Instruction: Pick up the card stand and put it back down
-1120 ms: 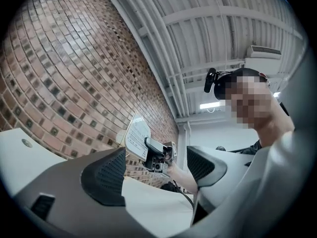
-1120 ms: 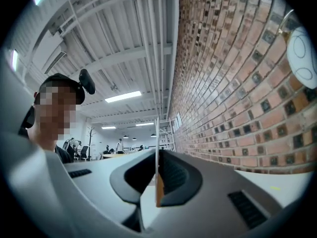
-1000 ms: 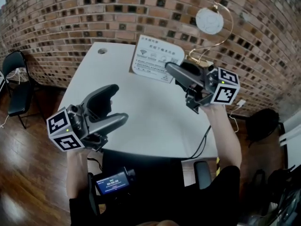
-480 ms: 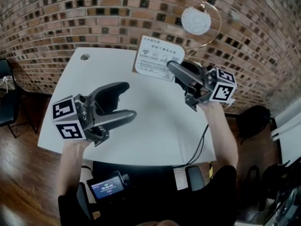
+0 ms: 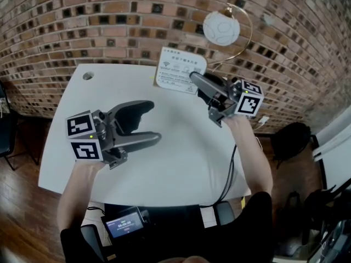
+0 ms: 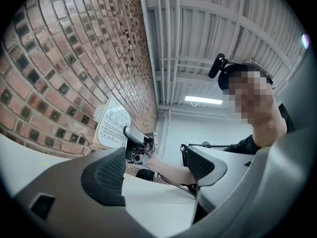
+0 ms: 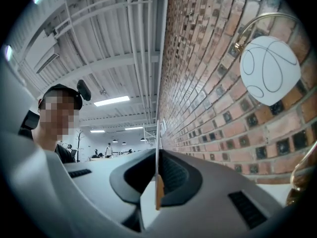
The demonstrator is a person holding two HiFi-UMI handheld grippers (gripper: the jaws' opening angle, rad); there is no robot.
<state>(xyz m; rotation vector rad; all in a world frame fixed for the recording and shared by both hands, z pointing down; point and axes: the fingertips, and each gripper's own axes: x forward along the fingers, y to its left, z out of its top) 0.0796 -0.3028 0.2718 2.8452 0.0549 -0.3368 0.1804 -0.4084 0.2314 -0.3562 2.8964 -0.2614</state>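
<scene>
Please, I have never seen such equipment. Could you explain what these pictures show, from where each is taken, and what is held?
No robot is here: a person holds a tool with a two-jaw claw in each hand. The cubes with black squares belong to the tools. One picture comes from a camera on the person's head, looking down at a white table beside a brick wall. The other two come from cameras riding on the tools, each looking along its jaws. The right claw is shut on the card stand, a white printed card; its own view shows the card edge-on between the jaws. The left claw is open and empty above the table. A lamp with a white globe is by the wall. Whether the card stand is lifted, I cannot tell.
</scene>
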